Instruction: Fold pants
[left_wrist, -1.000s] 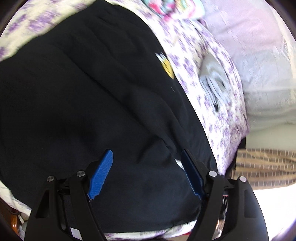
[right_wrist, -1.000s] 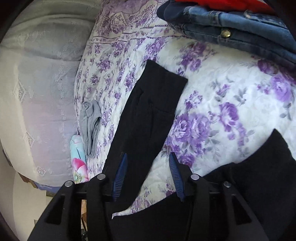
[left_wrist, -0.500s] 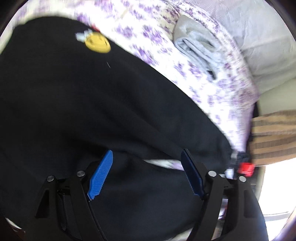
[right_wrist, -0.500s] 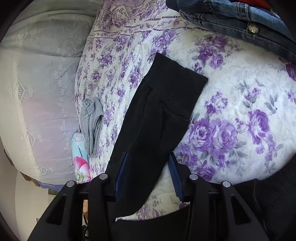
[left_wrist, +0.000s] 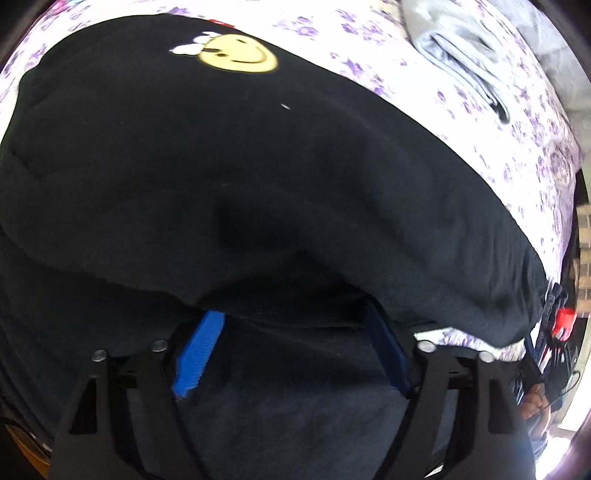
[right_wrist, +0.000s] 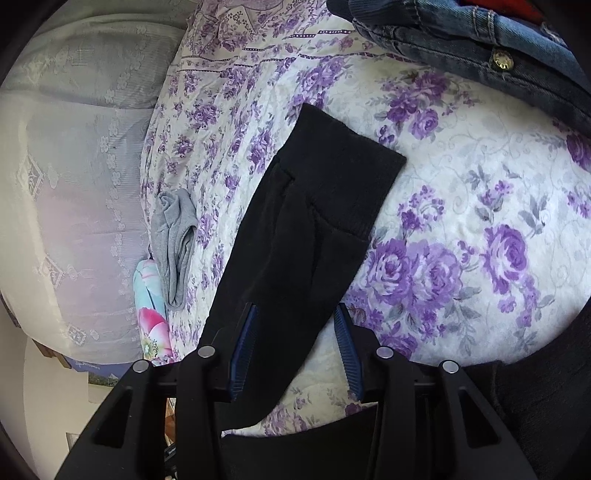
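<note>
Left claw (left_wrist: 291, 350) pointing steeply down, jaws opening, nothing pinched; black pants (left_wrist: 258, 166) on bed (left_wrist: 517, 122) directly beneath. Right claw (right_wrist: 295, 347) half spread, straddling pant leg (right_wrist: 306, 229), unpinched; leg runs straight ahead. I judge right nearer cuff.

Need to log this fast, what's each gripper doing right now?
Left gripper: jaws opening, wide apart over the black fabric pants, gripping nothing.
Right gripper: partly open, straddling the black pant leg, pads not pressing it.

Pants (left_wrist: 258, 177) on bedspread (right_wrist: 461, 206) (jeans (right_wrist: 461, 40) behind, sock (right_wrist: 173, 240) left)
</note>
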